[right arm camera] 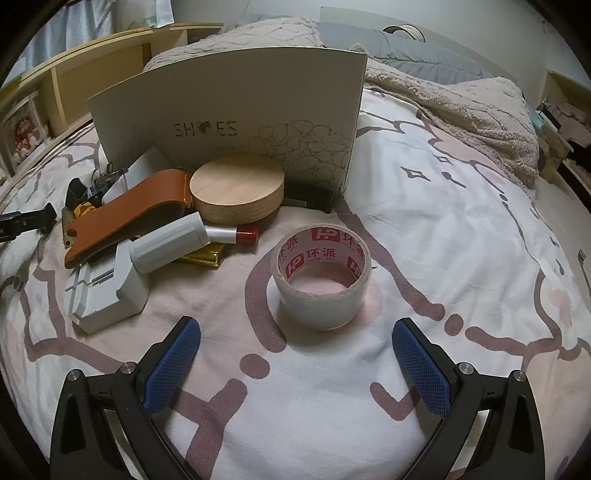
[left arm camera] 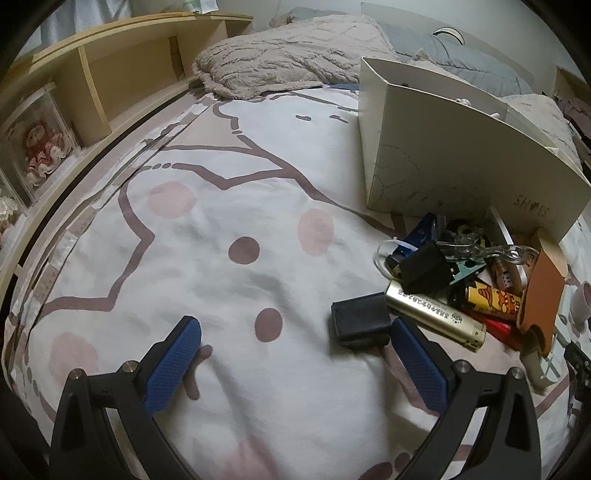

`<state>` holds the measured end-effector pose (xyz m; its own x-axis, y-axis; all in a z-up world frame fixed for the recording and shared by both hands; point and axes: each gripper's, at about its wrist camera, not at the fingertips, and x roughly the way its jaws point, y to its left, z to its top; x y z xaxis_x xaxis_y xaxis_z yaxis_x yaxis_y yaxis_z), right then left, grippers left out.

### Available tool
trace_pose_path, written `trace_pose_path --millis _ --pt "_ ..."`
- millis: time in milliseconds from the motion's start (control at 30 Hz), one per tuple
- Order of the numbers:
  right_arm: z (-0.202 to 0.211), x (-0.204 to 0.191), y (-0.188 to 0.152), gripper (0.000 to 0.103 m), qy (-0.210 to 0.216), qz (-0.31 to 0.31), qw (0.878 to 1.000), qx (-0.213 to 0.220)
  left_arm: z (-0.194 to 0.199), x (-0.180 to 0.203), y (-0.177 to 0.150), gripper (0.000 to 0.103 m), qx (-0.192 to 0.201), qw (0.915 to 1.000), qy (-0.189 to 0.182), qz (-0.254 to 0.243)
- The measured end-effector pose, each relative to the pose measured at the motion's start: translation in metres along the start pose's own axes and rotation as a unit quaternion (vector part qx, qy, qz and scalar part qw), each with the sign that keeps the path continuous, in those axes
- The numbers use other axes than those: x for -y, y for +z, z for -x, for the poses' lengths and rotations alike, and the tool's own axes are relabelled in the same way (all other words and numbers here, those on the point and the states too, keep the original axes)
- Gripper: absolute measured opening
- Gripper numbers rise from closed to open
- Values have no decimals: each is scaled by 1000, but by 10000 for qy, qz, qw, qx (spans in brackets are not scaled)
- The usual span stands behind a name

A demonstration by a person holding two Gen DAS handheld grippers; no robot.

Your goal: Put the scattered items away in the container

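Just ahead of the empty, wide-open right tongs (right arm camera: 296, 354) stands the tape roll (right arm camera: 320, 276).

A bed (left arm camera: 221, 229) fills most of both views, covered by a white sheet printed with brown outlines, brown dots and pale pink spots. At the upper middle of the left wrist view lies a beige fleece blanket (left arm camera: 288, 55), with grey pillows (left arm camera: 461, 55) to its right against a pale wall (left arm camera: 498, 22). Along the upper left runs a light wooden shelf unit (left arm camera: 122, 66) with open compartments; a clear case holding a red-and-white plush figure (left arm camera: 40, 147) stands at its lower end. The light is dim and even.
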<state>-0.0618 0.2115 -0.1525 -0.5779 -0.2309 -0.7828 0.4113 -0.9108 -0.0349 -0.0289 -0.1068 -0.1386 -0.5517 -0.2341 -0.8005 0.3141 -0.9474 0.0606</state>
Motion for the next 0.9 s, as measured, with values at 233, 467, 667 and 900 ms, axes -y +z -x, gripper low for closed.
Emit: trace_pose_path --millis 233,467,667,900 --pt "-1 -2 0 103 -73 42 10000 34 2 1 -1 103 -52 9998 -112 -183" --pt "0 -3 0 103 -107 58 9999 50 -8 20 -5 103 -145 9991 -143 -365" --pt "0 -4 0 103 -125 79 9999 88 -9 15 -5 103 -131 9986 -30 -510" --pt "-1 -2 1 103 -76 74 9999 63 -12 -3 0 103 -224 9973 177 -676"
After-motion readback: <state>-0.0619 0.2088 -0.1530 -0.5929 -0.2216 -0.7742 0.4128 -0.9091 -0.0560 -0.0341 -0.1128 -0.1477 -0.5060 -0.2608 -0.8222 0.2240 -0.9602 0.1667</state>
